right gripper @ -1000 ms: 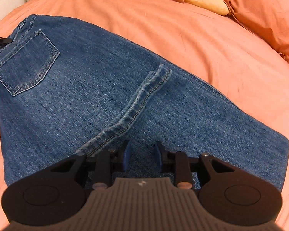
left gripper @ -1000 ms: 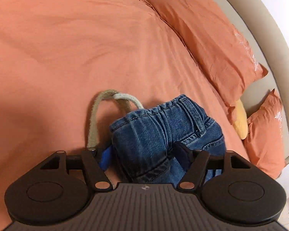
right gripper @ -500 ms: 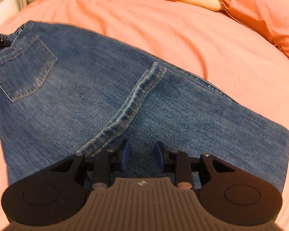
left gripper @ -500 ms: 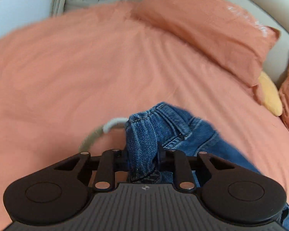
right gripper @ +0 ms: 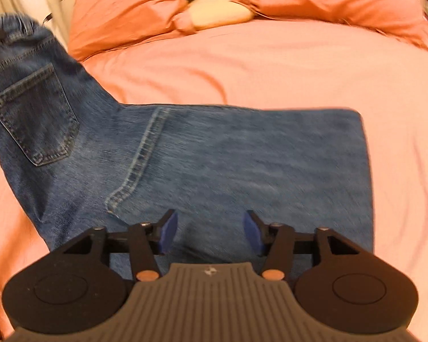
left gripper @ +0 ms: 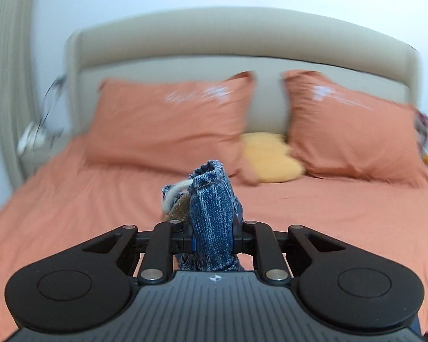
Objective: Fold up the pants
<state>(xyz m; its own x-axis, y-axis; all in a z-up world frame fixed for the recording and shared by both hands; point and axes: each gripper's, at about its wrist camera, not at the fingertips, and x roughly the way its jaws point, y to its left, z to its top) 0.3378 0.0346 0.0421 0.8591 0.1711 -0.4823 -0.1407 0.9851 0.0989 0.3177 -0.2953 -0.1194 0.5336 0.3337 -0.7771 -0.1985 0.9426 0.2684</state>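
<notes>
Blue denim pants [right gripper: 214, 156] lie on the orange bed sheet [right gripper: 271, 65], legs flat, back pocket at the left. The waist end rises off the bed at the upper left. My left gripper [left gripper: 212, 240] is shut on the bunched waistband [left gripper: 212, 199] and holds it lifted; a pale drawstring loop [left gripper: 174, 193] hangs beside it. My right gripper [right gripper: 209, 230] is open just above the pants near the seam, holding nothing.
Two orange pillows [left gripper: 171, 125] [left gripper: 353, 131] and a yellow cushion [left gripper: 271, 161] lie against the beige headboard [left gripper: 242, 37]. A beige curtain [left gripper: 8, 71] hangs at the left. Bare sheet spreads to the right of the pants [right gripper: 399, 142].
My left gripper closed on the waistband and lifted it, tilting up toward the headboard. My right gripper opened, letting go of the pants, and drew back a little.
</notes>
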